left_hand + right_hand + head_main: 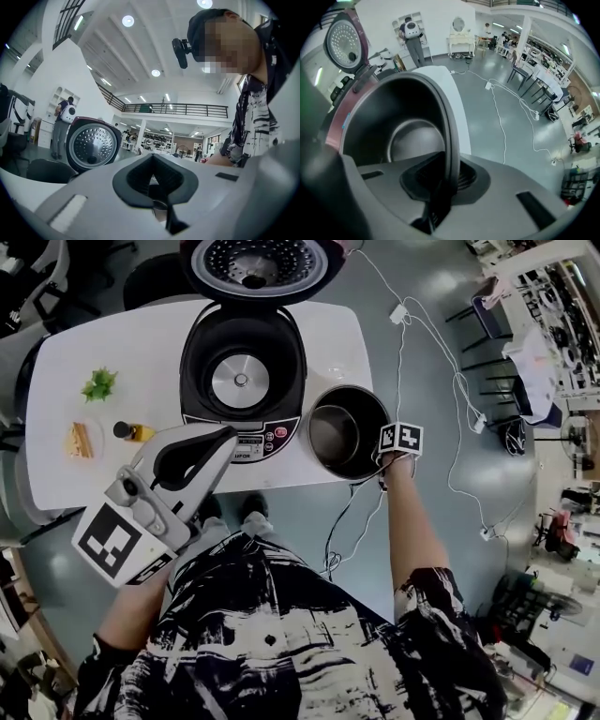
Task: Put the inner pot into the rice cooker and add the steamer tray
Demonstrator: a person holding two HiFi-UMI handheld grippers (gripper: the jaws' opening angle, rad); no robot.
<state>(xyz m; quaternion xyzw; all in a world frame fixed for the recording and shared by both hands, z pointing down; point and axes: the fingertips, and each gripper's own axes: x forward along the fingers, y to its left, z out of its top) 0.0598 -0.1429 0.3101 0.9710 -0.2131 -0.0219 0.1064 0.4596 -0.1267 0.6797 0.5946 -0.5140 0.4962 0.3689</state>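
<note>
Step in hand: grasping the inner pot (343, 435), first half of the task. The pot stood on the counter (131, 352) at its near right corner, just beside the open rice cooker (242, 381), whose well was empty.

Right gripper (443, 182): jaws closed on the pot's rim, one inside the wall and one outside. The forearm reached forward and the gripper pointed steeply down.

Left gripper (228, 435): jaws together, nothing held. It was held level and high, near the body.

Next move, as judged: lift the pot clear, carry it left over the well, and lower it level. A one-sided rim grip could let it tilt. No steamer tray could be identified in view.
</note>
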